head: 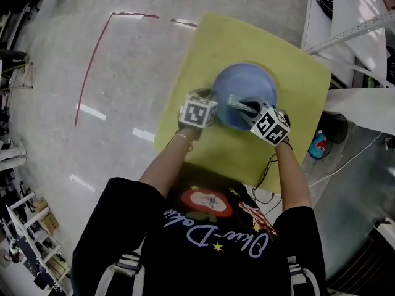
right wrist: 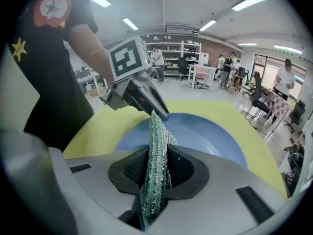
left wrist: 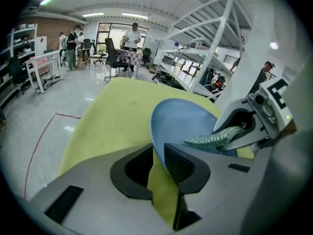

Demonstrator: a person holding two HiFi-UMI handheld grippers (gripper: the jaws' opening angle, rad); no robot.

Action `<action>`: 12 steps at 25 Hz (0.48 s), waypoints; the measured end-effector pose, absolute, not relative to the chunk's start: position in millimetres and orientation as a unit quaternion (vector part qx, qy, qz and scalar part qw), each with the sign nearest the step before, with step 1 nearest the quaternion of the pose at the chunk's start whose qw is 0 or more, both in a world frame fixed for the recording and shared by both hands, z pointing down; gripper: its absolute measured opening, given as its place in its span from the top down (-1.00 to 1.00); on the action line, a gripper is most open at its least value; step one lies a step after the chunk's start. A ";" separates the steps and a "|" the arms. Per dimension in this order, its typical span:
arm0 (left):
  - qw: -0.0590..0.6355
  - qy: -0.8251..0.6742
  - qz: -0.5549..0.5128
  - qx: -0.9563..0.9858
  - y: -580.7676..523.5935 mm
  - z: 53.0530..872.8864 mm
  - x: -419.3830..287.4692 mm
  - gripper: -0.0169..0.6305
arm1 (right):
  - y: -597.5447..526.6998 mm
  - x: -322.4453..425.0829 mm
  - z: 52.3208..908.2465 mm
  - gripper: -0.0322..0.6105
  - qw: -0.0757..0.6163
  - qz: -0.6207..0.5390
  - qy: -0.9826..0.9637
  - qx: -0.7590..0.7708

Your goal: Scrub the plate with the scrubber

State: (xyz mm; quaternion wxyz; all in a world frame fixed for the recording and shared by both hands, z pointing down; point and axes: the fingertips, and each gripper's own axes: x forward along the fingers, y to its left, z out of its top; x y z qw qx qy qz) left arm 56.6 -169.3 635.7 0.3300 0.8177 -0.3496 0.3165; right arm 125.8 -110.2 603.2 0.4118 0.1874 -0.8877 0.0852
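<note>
A blue plate (head: pixel 247 82) lies on the yellow table (head: pixel 203 48), and in the left gripper view the plate (left wrist: pixel 186 124) looks tilted. My left gripper (head: pixel 216 102) is shut on the plate's near left rim, which runs between the jaws of the left gripper (left wrist: pixel 157 156). My right gripper (head: pixel 248 108) is shut on a silvery green mesh scrubber (right wrist: pixel 155 155). The scrubber (head: pixel 237 104) sticks out of the jaws over the plate's near half. Its tip reaches close to the left gripper (right wrist: pixel 157 106). Whether it touches the plate (right wrist: pixel 210 136) I cannot tell.
A white shelf rack (head: pixel 352 23) stands right of the table. Below it a black round object (head: pixel 336 125) and a colourful bottle (head: pixel 317 145) sit on the floor, with a white cable (head: pixel 345 162) beside them. Red tape (head: pixel 92 60) marks the floor at the left. People stand far off.
</note>
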 end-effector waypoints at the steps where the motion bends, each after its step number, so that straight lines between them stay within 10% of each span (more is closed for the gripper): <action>1: 0.329 -0.348 0.321 0.817 -168.8 635.7 56.7 0.78 | -116.8 131.2 602.7 0.69 0.413 0.082 -0.886 0.196; 12: 0.325 -0.340 0.339 0.815 -166.9 638.7 55.5 0.77 | -183.8 177.1 603.6 0.70 0.474 -0.003 -0.841 0.261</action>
